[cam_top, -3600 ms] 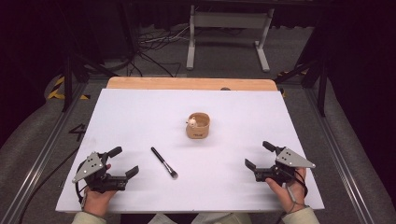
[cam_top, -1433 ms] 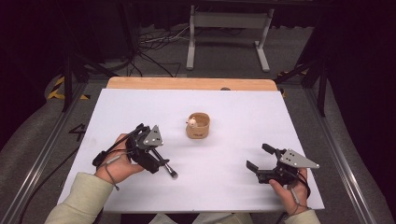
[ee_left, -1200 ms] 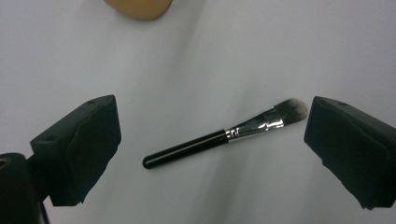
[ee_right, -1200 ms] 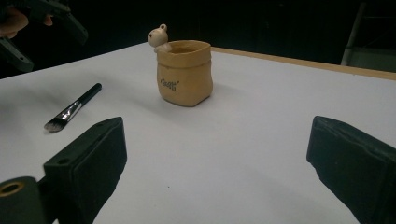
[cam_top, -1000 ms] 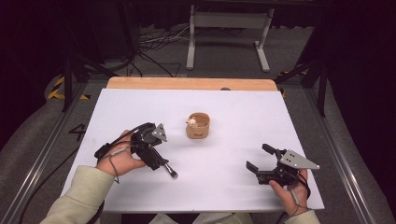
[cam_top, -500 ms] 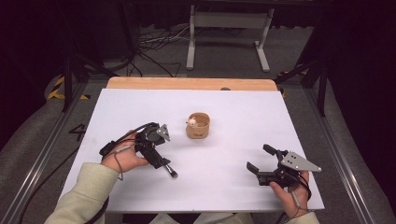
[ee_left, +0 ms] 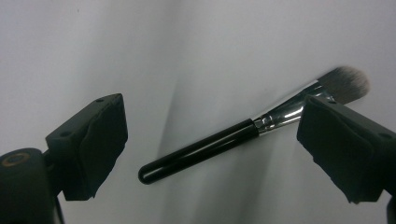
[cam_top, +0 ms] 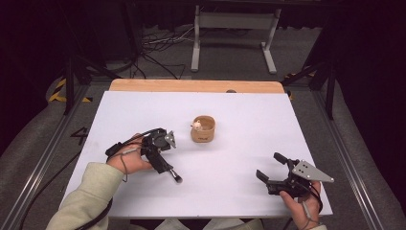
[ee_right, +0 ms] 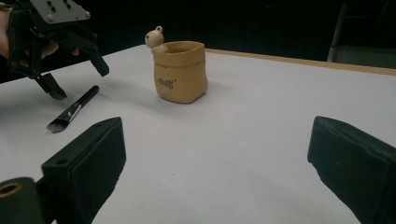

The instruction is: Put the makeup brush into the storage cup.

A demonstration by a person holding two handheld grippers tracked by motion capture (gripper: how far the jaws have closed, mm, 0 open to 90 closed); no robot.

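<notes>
Hovering over the makeup brush (ee_left: 243,133), the left gripper (ee_left: 212,144) had its jaws spread wide, one on each side, apparently not touching it. That brush lay on the white table (cam_top: 249,120), near-left of the little tan pot (cam_top: 203,129). The right gripper (cam_top: 275,167) sat near-right, jaws apart, holding nothing.

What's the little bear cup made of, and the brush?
The bear cup looks like matte tan pottery shaped like a sack, though it may be resin. The brush has a glossy black handle, likely plastic or painted wood, a shiny metal collar that reflects light, and soft grey bristles.
</notes>
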